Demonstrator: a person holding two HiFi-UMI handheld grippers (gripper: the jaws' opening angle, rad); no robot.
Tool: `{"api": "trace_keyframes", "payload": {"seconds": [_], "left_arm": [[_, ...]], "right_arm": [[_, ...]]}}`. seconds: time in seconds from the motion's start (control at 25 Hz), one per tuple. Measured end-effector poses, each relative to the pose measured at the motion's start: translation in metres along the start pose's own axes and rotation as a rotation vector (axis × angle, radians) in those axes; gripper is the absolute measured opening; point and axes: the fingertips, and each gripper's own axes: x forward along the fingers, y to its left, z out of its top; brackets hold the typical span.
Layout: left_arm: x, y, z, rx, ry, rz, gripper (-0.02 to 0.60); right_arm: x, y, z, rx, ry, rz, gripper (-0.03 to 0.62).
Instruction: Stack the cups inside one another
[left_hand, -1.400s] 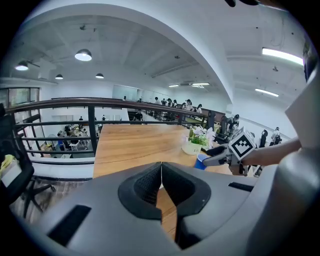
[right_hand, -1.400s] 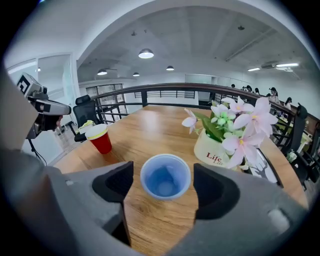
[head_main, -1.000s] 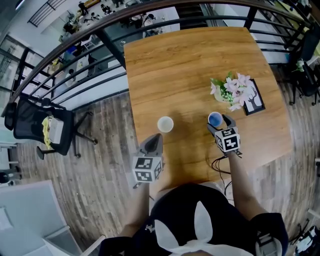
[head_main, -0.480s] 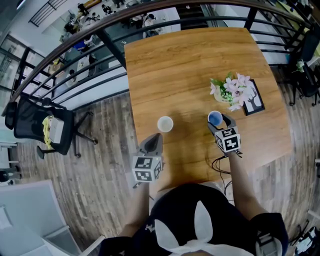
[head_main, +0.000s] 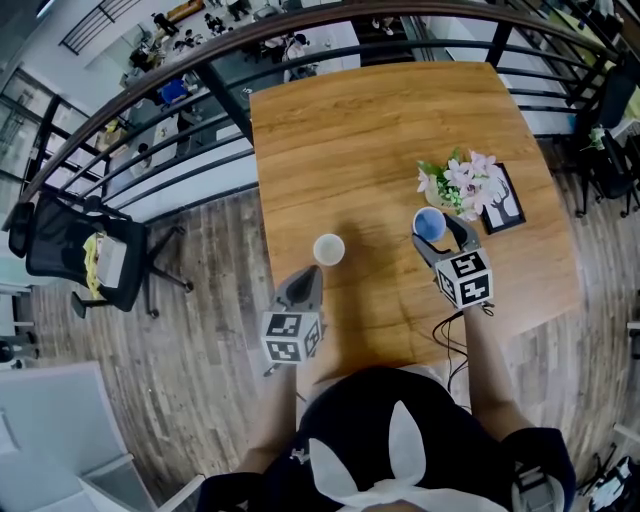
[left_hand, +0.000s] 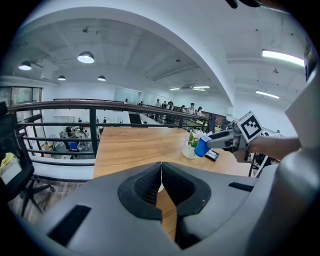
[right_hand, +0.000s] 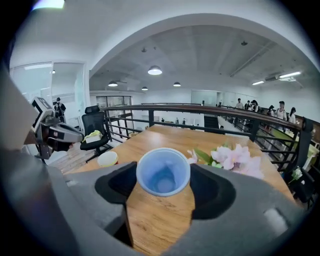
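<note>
Setting: a rectangular wooden counter (head_main: 350, 140) beside a dark metal railing (left_hand: 60, 103), shown from above in the head view
Right gripper: the right gripper (head_main: 443, 238) is over the right half of the counter, with its marker cube towards the person; its jaws have just been closing and now clamp a cup from both sides
Thing gripped: a translucent blue plastic cup (right_hand: 163, 172), its mouth turned towards the gripper's own camera and its wall touching both jaws
Position of the blue plastic cup: clear of the counter and tilted in the left gripper view, with the flowers behind it
Left gripper: the left gripper (head_main: 308, 284) is at the near edge of the counter, pointing towards the far side; its jaws are closed tip to tip with nothing between them
Second cup: a cream paper cup (head_main: 329, 249) stands upright on the counter, mouth up, just ahead of the left gripper's tips and well apart from the blue plastic cup
Stacking: the two cups are separate, neither inside the other
Decoration: pink and white flowers in a white pot (head_main: 462, 184) stand just beyond the right gripper, beside a black framed card (head_main: 510, 200)
Surroundings: a black office chair (head_main: 75, 255) stands on the wood-plank floor (head_main: 200, 330) to the left of the counter
</note>
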Motion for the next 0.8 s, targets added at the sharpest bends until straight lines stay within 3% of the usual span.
{"api": "trace_keyframes", "payload": {"seconds": [0.4,0.8], "left_arm": [[-0.012,0.003,0.009,-0.007,-0.039,0.008,0.02],[-0.033,0.004,0.01,-0.019,-0.064,0.016,0.02]], "right_arm": [[-0.041,0.028,0.053,-0.05,-0.109,0.04,0.328],[-0.045,0.058,0.066,-0.087,-0.118,0.08,0.328]]}}
